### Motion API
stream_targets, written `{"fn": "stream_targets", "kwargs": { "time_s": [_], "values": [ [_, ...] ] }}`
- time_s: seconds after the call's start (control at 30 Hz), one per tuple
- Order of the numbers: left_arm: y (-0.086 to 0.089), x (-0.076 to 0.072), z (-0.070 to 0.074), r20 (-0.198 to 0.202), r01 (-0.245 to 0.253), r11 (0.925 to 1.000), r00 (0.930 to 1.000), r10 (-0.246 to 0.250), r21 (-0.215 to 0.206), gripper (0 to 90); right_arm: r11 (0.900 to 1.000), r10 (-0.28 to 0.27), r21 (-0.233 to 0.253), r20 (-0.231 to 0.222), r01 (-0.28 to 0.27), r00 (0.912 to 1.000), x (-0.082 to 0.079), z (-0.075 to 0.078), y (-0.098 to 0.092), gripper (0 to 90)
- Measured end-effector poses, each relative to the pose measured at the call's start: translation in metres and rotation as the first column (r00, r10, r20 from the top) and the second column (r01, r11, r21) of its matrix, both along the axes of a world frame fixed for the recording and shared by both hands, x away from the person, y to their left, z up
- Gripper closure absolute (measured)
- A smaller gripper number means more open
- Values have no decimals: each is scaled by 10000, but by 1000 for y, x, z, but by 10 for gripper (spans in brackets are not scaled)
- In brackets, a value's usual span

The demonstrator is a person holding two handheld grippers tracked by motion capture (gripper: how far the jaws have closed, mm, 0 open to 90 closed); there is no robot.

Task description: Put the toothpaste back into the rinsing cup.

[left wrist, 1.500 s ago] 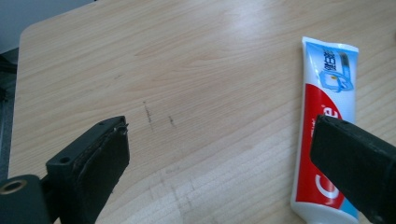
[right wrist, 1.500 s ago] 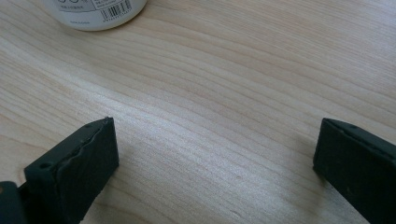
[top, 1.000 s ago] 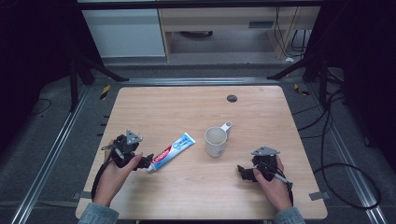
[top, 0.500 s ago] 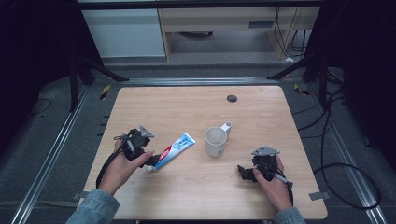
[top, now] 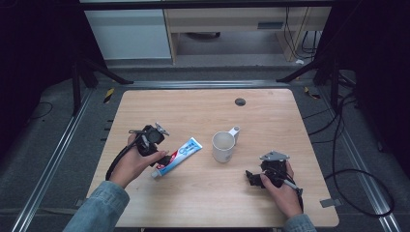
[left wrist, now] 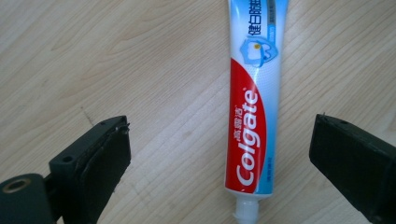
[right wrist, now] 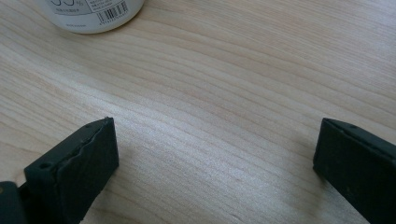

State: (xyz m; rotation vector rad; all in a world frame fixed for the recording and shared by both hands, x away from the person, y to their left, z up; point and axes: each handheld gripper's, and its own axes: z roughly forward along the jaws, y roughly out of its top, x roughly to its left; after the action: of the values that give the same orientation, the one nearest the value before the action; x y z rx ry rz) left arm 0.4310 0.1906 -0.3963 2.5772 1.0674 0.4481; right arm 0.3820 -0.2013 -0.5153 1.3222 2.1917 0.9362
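A red, white and blue toothpaste tube (top: 177, 156) lies flat on the wooden table (top: 203, 116), cap end toward the person. My left gripper (top: 162, 158) hovers over its cap end, open. In the left gripper view the tube (left wrist: 252, 112) lies between the two black jaws, not touched by either. A white mug (top: 224, 146) with its handle pointing to the back right stands upright at mid-table. My right gripper (top: 251, 178) rests low at the front right, open over bare wood. The mug's base (right wrist: 91, 14) shows at the top left of the right gripper view.
A small dark round disc (top: 240, 101) sits near the table's far edge. Cables trail from both grippers; more cables (top: 348, 164) lie on the floor to the right. A metal frame rail (top: 53, 159) runs along the left side.
My left gripper has moved right and forward, from beside the tube to over its cap end, jaws now straddling it. The right gripper has stayed put.
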Motion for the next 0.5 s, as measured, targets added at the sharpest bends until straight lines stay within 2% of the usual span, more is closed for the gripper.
{"fn": "stream_targets", "kwargs": {
  "time_s": [0.13,0.5],
  "values": [
    [-9,8,-2,-401,102,9995,9992,-90,297,49,10000,1,1,4,-1,10000,0,0,0,4],
    [-32,29,-2,-852,222,9971,9962,-159,733,82,9999,73,-100,14,-73,10000,0,0,-1,4]
  ]
}}
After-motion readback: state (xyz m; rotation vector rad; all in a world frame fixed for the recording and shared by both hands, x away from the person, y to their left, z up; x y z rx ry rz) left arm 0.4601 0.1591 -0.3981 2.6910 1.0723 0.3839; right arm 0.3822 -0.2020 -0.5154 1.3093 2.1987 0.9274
